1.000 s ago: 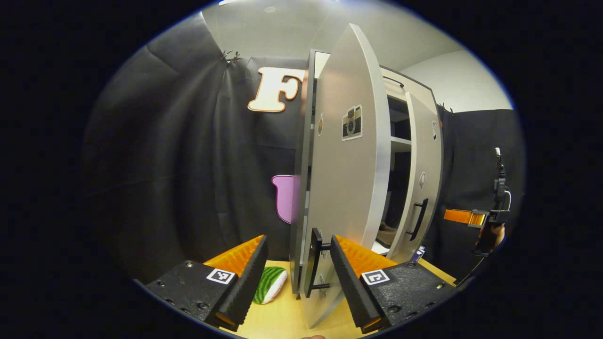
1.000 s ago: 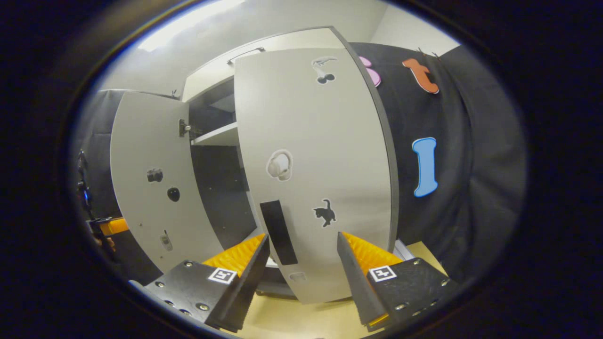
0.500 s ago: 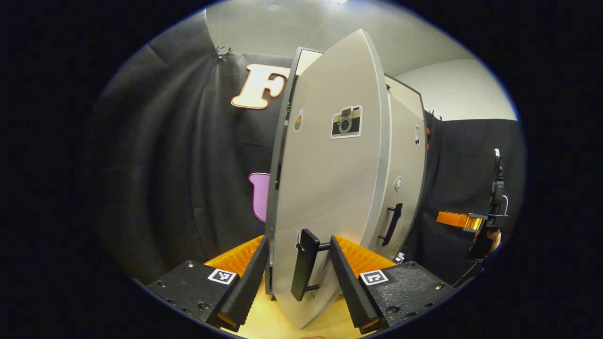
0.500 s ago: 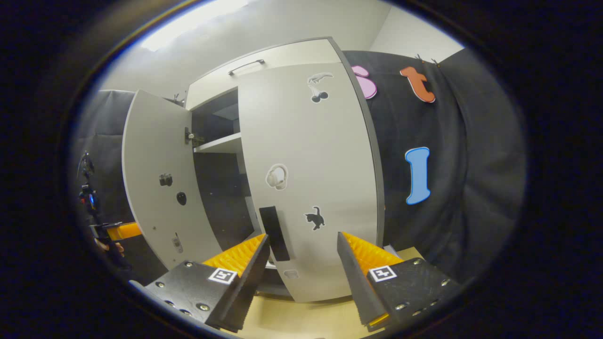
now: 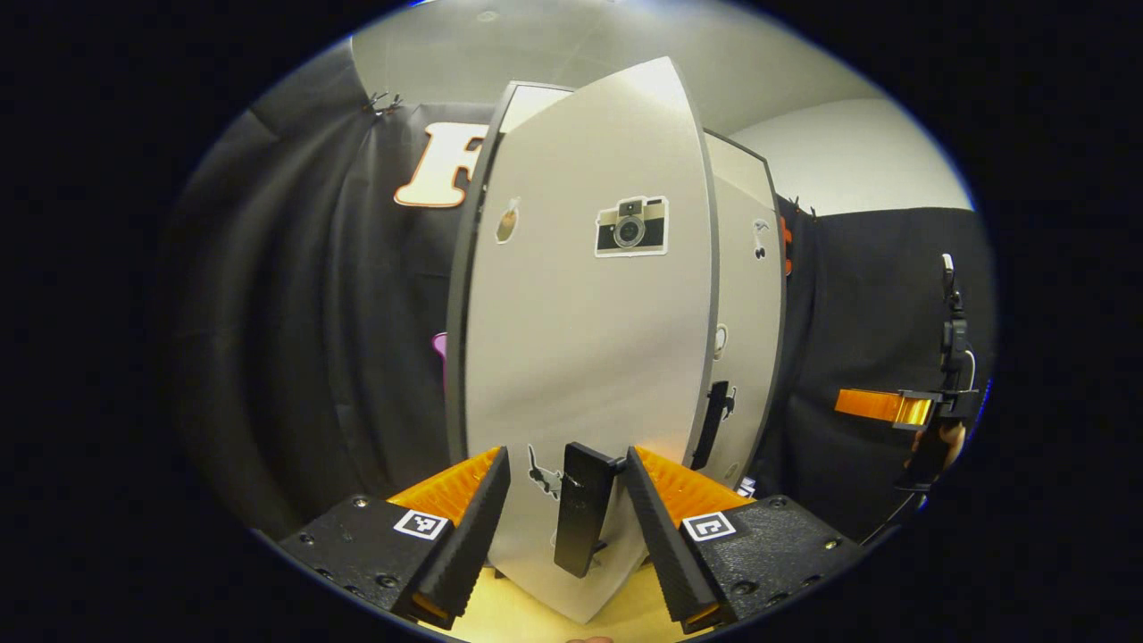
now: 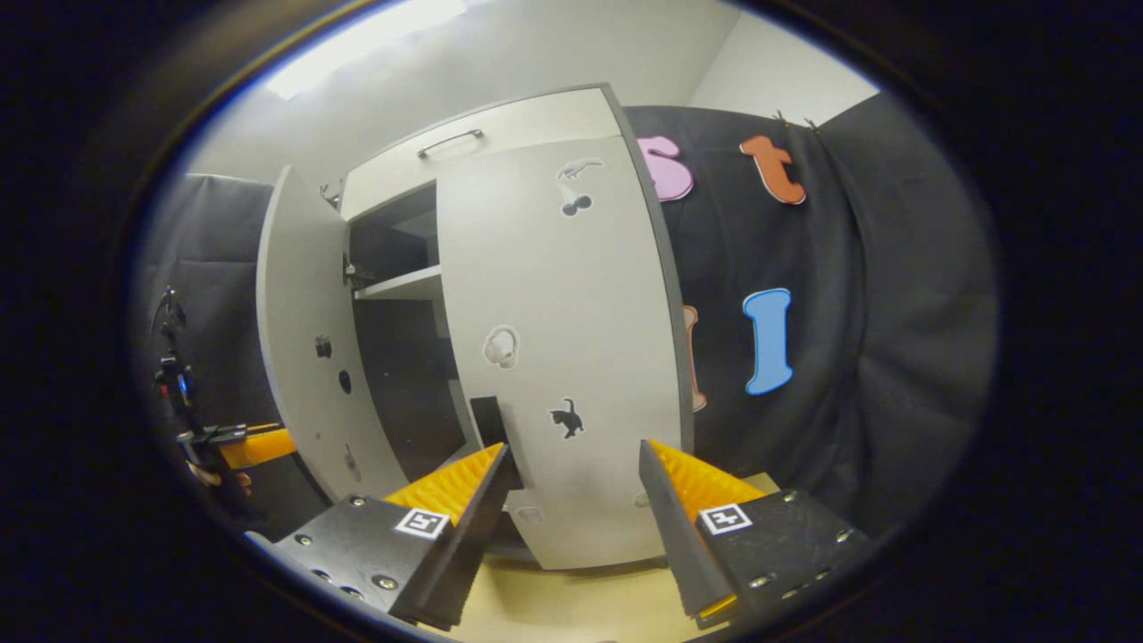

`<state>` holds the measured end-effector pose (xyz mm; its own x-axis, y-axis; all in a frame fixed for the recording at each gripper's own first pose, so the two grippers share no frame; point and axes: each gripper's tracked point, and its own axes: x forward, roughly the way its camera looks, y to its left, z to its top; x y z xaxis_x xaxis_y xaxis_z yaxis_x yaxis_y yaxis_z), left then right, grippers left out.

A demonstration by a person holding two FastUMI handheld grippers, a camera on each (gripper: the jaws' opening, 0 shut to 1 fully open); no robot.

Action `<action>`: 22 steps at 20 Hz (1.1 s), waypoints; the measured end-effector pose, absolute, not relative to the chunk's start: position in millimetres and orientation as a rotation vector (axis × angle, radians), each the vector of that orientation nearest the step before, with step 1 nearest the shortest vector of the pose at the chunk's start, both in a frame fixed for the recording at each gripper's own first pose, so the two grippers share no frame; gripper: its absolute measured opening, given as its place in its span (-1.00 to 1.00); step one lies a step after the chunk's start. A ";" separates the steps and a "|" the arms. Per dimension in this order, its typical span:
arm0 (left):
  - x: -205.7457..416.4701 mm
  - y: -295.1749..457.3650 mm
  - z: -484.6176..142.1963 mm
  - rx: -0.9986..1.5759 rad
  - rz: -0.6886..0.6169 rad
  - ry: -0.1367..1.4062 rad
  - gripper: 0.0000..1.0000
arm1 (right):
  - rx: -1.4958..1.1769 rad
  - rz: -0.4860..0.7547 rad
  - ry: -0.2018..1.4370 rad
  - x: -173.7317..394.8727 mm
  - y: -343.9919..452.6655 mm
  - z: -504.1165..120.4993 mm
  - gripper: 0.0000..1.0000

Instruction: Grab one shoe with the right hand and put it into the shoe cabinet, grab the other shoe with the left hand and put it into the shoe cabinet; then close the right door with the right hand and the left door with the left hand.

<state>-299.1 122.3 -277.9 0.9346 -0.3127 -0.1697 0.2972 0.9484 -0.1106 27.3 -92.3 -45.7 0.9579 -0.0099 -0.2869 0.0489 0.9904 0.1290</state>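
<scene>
Two doors of the shoe cabinet [image 6: 500,143]: right door [image 6: 571,357] nearly closed, left door [image 5: 580,357] ajar. The left gripper [image 5: 567,500], fingers spread, straddles the left door's handle [image 5: 582,509] without clamping. The right gripper [image 6: 576,496] hangs agape before the right door.

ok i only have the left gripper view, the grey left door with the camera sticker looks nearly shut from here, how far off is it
observer: In the right gripper view the grey left door stands well open. A wide gap shows the white shelf inside the cabinet.
operator: and the right door, shut
observer: The grey right door with the cat sticker looks flush with the cabinet's side edge, though I cannot tell whether it is fully seated.
operator: is the right gripper on anything
observer: No. The right gripper is open with nothing between its fingers, and that door's black handle sits by one fingertip.
</scene>
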 end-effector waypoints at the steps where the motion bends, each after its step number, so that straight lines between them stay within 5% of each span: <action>1: -294.8 114.3 -281.8 -0.082 -0.324 0.192 0.51 | 0.130 -0.045 0.285 23.0 -99.8 -43.6 0.73; 2: -289.0 108.8 -286.8 -0.075 -0.327 0.200 0.72 | 0.126 -0.064 0.280 19.3 -107.9 -41.7 0.69; 13: -233.4 49.6 -297.5 -0.060 -0.392 0.195 0.70 | 0.139 -0.240 0.235 -23.9 -186.0 -24.2 0.73; 22: -205.4 28.6 -302.3 -0.070 -0.383 0.196 0.71 | 0.104 -0.261 0.234 -26.3 -201.0 -24.5 0.73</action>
